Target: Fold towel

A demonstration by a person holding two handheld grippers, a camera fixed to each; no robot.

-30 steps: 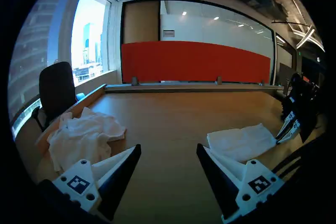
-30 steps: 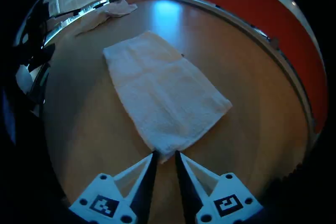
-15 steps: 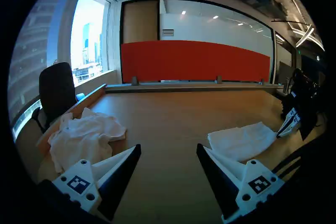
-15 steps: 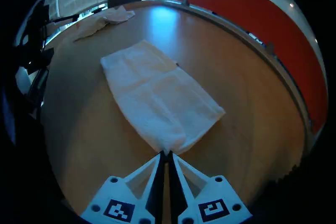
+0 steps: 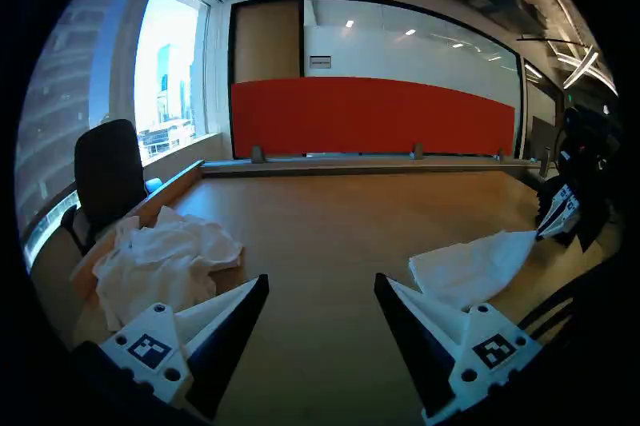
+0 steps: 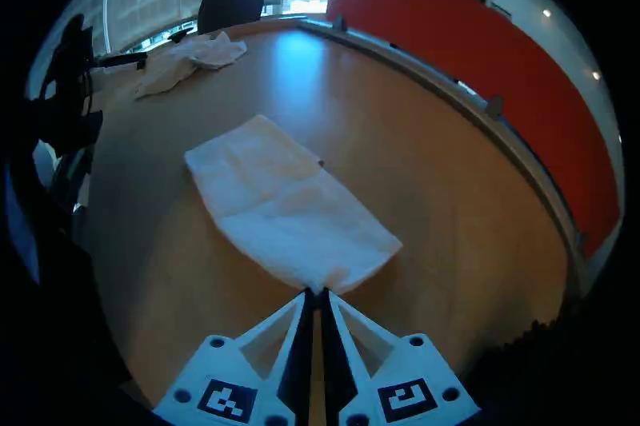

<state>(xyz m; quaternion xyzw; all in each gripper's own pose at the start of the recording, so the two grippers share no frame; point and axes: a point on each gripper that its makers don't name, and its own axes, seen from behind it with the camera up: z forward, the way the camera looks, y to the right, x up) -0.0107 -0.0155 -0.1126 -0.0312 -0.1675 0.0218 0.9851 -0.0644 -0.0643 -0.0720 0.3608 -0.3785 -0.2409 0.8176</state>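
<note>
The towel point(image 6: 280, 206) lies in the middle of the right gripper view, spread on the wooden surface point(image 6: 448, 186) as a long, already doubled strip running from the centre toward the upper left. The right tool point(image 6: 316, 294) is clenched on its nearest corner, both fingers pressed together with the cloth between their tips. In the left gripper view, that corner rises off the surface at the right edge of the frame, and the cloth hangs in a slack slope down to the rest of the towel.

The left tool point(image 5: 320, 282) is released, with its jaws wide apart and nothing between them. It hovers above bare wood in the lower centre of the frame. A crumpled heap of cloth point(image 5: 160, 258) sits at the lower left, well apart from the towel.

The towel looks light, soft and quite limp, likely terry. It should sag between grips and drag a little on the wood rather than slide. A corner pinch seems enough to carry it. The sensible second hold is probably the neighbouring corner on the same short edge, so that the edge travels straight.
</note>
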